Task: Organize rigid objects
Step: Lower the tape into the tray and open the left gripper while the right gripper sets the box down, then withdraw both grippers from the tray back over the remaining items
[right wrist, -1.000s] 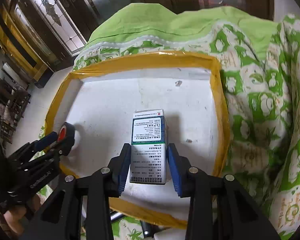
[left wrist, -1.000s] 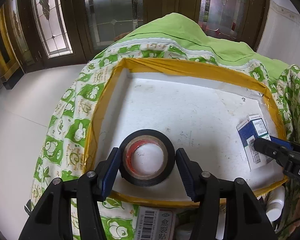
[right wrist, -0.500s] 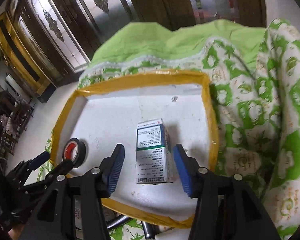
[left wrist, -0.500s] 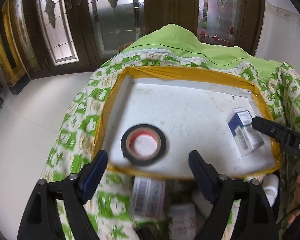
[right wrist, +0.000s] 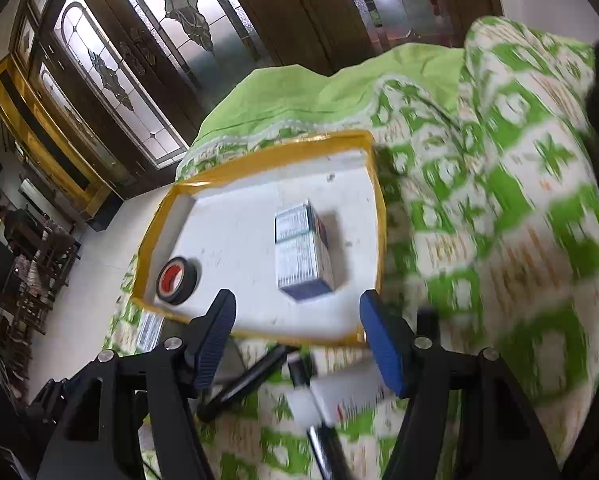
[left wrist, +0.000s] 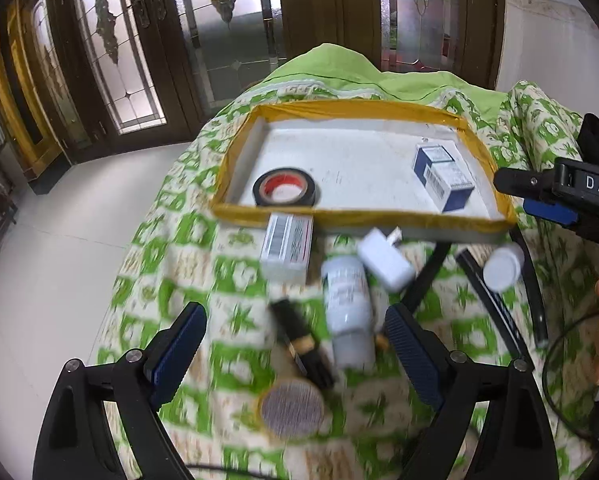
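Observation:
A white tray with a yellow taped rim (left wrist: pixel 355 216) (right wrist: pixel 155 224) rests on green patterned cloth. A black tape roll (left wrist: pixel 285 193) (right wrist: pixel 178 279) lies at its near left, and a blue and white box (left wrist: pixel 443 178) (right wrist: pixel 302 254) at its right. My left gripper (left wrist: pixel 295 344) hangs over loose items in front of the tray, jaws still opening, a white bottle (left wrist: pixel 349 310) below and between them, untouched. My right gripper (right wrist: pixel 297 340) is pulled back from the box, jaws opening, nothing gripped; one of its blue fingers (left wrist: pixel 547 211) shows in the left wrist view.
In front of the tray lie a barcoded white box (left wrist: pixel 286 246) (right wrist: pixel 149 330), a small white block (left wrist: pixel 385 258), a white capped jar (left wrist: pixel 501 268), a dark marker (left wrist: pixel 301 344), a round mesh disc (left wrist: pixel 292 408) and black rods (left wrist: pixel 495 308) (right wrist: pixel 243 380). Glass-panelled wooden doors stand behind.
Both grippers let go and drew back toward me: the left off the tape roll, the right off the box. Both objects stay in the tray. Loose items in front came into view.

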Action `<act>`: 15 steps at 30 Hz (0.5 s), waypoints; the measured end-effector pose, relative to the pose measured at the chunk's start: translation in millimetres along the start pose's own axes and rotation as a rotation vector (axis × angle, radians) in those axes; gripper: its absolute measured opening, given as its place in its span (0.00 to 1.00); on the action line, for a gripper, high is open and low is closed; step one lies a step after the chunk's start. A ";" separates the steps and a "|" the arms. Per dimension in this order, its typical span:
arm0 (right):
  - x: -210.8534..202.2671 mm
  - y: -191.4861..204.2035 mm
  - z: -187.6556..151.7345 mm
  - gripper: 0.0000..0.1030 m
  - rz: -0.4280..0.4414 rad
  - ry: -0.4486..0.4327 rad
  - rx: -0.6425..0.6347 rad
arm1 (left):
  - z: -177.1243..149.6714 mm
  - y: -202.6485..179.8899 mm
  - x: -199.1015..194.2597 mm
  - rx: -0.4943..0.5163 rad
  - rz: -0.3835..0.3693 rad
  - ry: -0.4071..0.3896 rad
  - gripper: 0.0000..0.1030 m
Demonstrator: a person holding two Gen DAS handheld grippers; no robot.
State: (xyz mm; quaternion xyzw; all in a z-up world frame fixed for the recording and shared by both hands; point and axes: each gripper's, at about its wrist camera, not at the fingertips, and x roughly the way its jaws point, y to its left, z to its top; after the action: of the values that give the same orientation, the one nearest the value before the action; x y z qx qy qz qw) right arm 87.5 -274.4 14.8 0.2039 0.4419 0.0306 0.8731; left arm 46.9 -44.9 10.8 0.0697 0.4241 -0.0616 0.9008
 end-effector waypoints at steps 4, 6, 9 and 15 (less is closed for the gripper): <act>-9.2 -5.1 -19.0 0.63 0.007 0.030 0.008 | -22.0 7.8 -7.7 -0.040 0.006 0.015 0.90; -14.3 -7.8 -26.7 0.63 0.012 0.038 0.017 | -34.2 11.4 -8.8 -0.056 0.012 0.025 0.90; -25.6 -12.2 -38.4 0.63 0.025 0.041 0.026 | -41.3 26.8 -8.8 -0.141 -0.004 0.056 0.90; -45.4 -13.0 -57.7 0.63 0.034 0.038 0.004 | -50.9 63.5 -9.5 -0.343 -0.061 0.084 0.91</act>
State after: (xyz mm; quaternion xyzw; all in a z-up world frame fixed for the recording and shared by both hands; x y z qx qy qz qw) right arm 13.1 -277.9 13.9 0.2128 0.4549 0.0486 0.8634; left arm 13.2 27.1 -9.3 -0.0954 0.4677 -0.0124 0.8786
